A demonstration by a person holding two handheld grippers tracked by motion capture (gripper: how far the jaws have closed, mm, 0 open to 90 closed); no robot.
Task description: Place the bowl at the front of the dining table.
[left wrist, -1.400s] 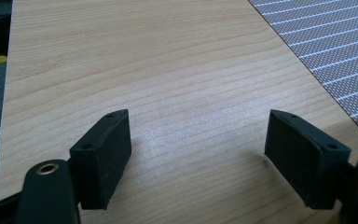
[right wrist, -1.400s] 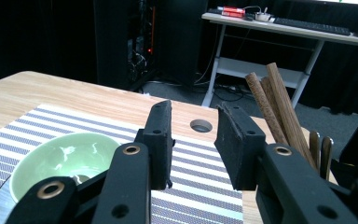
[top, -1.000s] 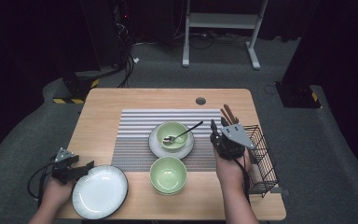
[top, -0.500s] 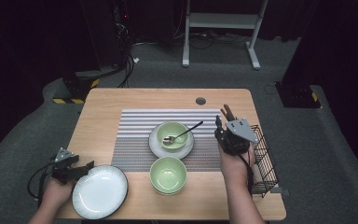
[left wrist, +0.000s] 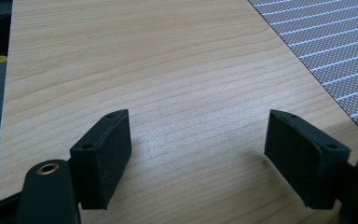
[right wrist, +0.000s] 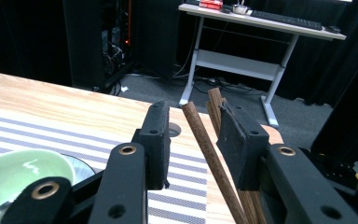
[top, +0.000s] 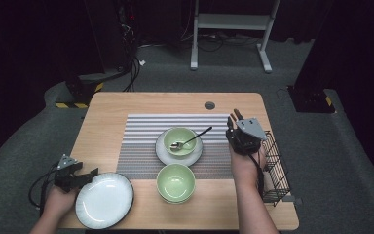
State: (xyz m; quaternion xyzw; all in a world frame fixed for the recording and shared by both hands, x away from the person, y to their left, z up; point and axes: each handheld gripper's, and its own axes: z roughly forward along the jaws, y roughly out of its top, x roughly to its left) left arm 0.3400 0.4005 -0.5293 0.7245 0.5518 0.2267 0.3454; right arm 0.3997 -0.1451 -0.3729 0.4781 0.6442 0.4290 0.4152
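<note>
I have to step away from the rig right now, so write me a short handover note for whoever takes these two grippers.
Left gripper: jaws open on nothing, low over the table, beside the white plate.
Right gripper: wooden chopsticks stand between its jaws against one pad; the jaws have just been closing slightly, a firm grip cannot be told. It sits between the placemat and the wire basket.
Done: chopsticks lifted off the table.
Left, probably: setting down the chopsticks. A spoon is in the far green bowl; the near green bowl holds nothing.
</note>
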